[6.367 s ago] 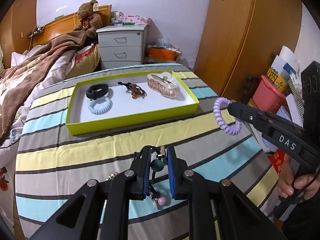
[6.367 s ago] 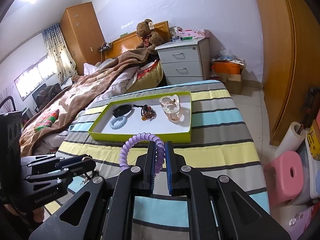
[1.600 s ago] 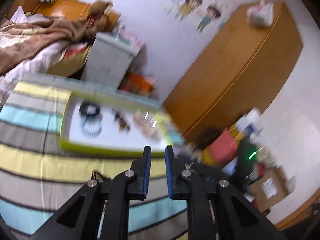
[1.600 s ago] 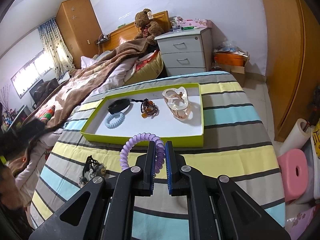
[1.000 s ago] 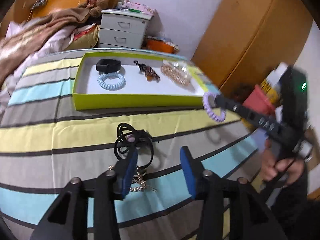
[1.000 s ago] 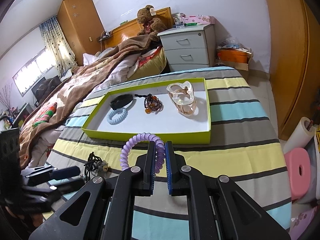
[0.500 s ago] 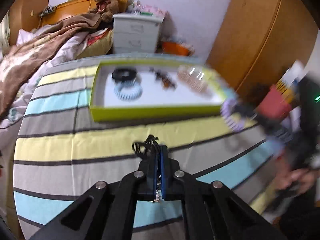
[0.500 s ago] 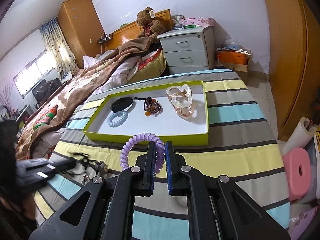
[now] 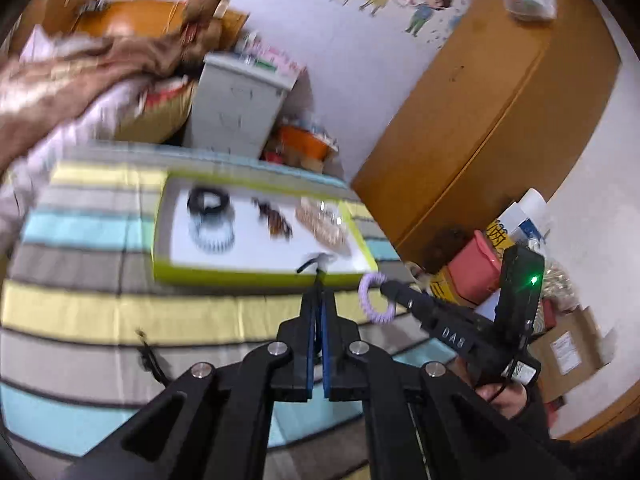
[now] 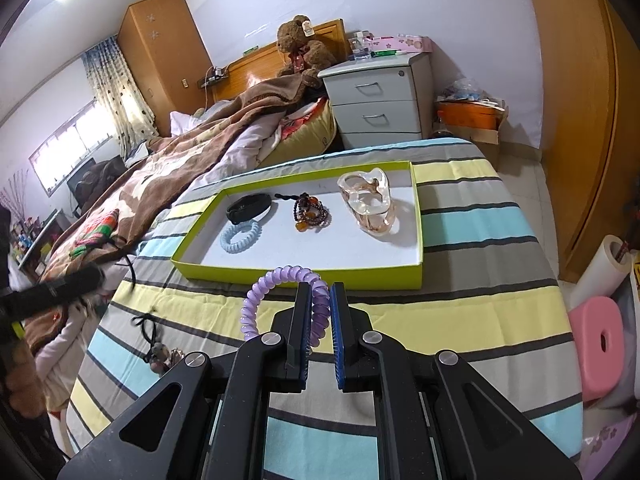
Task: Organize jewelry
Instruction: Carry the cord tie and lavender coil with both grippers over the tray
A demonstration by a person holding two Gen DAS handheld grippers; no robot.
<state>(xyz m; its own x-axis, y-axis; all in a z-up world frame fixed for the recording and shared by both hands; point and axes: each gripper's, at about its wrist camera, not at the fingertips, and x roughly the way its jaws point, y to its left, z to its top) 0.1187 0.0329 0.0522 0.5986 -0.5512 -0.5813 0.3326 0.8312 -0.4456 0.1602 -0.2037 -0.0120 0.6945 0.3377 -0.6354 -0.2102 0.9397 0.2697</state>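
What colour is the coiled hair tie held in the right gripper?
Light purple hair tie, clearest in the right wrist view.

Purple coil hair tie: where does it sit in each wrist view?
Left wrist: purple coil right of centre, on the tip of the right gripper, just past the tray's near right corner.
Right wrist: bottom centre, pinched between the fingers.
Shared landmark: green tray.

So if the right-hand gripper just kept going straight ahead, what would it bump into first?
Probably the near wall of the green tray, just beyond the purple hair tie the right gripper holds; depth is uncertain.
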